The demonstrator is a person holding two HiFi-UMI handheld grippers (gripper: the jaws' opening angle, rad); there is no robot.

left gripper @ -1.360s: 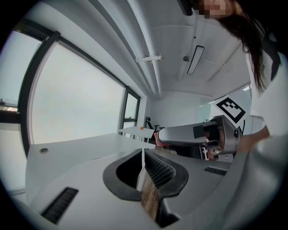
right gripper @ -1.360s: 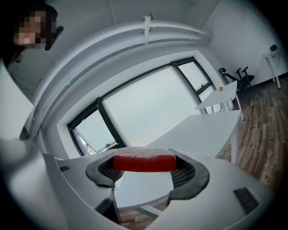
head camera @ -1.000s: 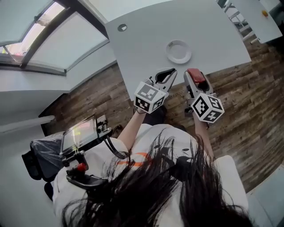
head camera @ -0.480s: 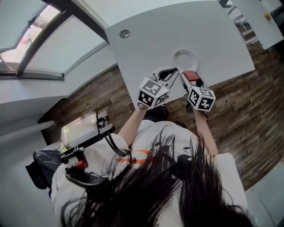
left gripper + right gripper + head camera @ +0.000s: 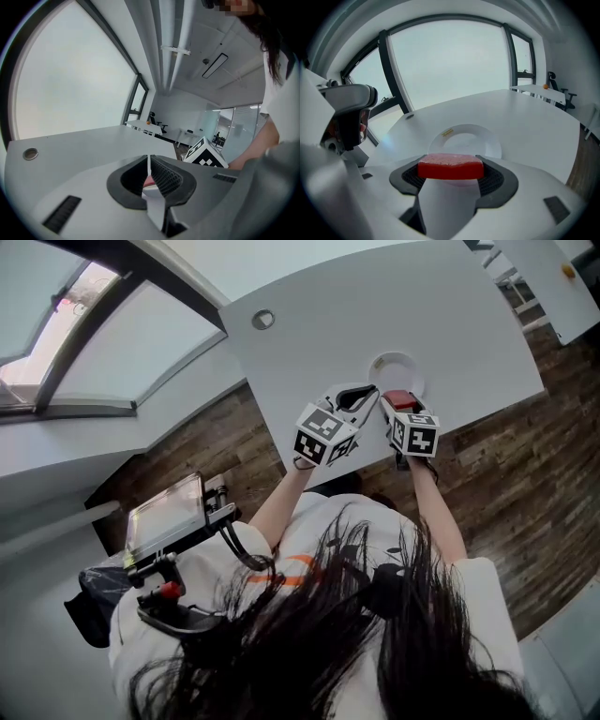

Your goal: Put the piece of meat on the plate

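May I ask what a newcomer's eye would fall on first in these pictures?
The red piece of meat, clamped in the right tongs, stands out against the white table. Just beyond it lies the empty white plate, near the table's edge. The left tongs are shut alongside, holding nothing.

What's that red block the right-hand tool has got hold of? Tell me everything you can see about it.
The piece of meat is a flat, rectangular red slab with rounded corners and a paler, grainy top; it looks like a toy, perhaps plastic. It lies level, clamped at both ends between the jaws of the right gripper, which alone touches it. It is held above the white table, short of the empty white plate just beyond.
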